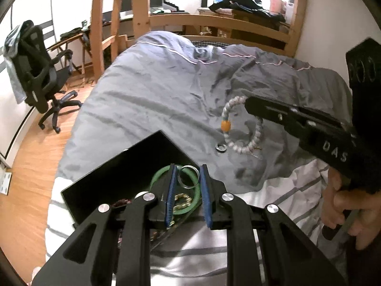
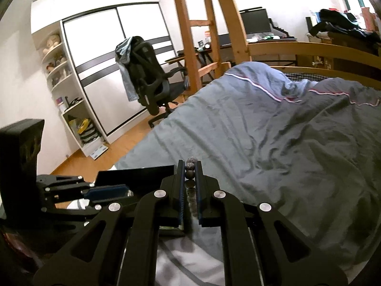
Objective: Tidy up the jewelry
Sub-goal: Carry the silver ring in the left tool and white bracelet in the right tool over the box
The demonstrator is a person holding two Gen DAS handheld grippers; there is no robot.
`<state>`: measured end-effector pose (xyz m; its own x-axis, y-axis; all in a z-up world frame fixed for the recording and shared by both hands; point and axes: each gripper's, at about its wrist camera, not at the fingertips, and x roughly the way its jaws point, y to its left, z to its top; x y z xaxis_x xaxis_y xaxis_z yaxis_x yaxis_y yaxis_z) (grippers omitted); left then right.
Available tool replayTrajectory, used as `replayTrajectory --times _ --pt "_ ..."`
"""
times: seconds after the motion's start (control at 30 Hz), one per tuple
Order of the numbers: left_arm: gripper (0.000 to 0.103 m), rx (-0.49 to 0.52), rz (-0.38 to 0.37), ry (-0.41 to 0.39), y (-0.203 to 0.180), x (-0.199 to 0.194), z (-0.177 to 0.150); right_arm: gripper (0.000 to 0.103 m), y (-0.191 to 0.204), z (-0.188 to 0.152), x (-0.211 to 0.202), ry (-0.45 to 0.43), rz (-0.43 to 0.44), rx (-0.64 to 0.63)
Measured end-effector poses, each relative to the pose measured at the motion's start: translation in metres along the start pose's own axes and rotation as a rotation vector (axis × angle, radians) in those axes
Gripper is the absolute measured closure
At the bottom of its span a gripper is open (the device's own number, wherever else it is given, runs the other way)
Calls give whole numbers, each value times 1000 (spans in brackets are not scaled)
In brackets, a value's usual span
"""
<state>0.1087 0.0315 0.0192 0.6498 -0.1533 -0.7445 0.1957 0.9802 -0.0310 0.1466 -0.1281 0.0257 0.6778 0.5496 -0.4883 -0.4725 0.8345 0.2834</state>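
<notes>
A black jewelry box (image 1: 123,176) sits on the bed near me; it holds a green bangle (image 1: 159,178), a gold chain (image 1: 182,201) and a silver ring (image 1: 188,176). My left gripper (image 1: 188,170) is open just above the box, its fingers either side of the silver ring. My right gripper (image 2: 190,166) is shut on a white beaded bracelet (image 1: 238,128) with an orange bead and holds it lifted over the grey duvet. The beads show between its fingers in the right wrist view (image 2: 191,166). A small silver ring (image 1: 220,146) lies on the duvet under the bracelet.
The grey duvet (image 1: 166,90) covers the bed, with a white striped sheet (image 1: 281,190) at the near end. A wooden bed frame and ladder (image 1: 104,23) stand behind. An office chair (image 1: 38,71) stands on the wood floor at left.
</notes>
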Motion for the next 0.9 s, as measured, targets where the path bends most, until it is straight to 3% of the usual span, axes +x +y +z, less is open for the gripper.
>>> replayTrajectory --times 0.5,0.9 --pt "84 -71 52 -11 44 -19 -8 94 61 -1 8 -2 77 -71" --pt "84 -138 74 40 65 -14 -17 94 73 -13 29 39 125 -51"
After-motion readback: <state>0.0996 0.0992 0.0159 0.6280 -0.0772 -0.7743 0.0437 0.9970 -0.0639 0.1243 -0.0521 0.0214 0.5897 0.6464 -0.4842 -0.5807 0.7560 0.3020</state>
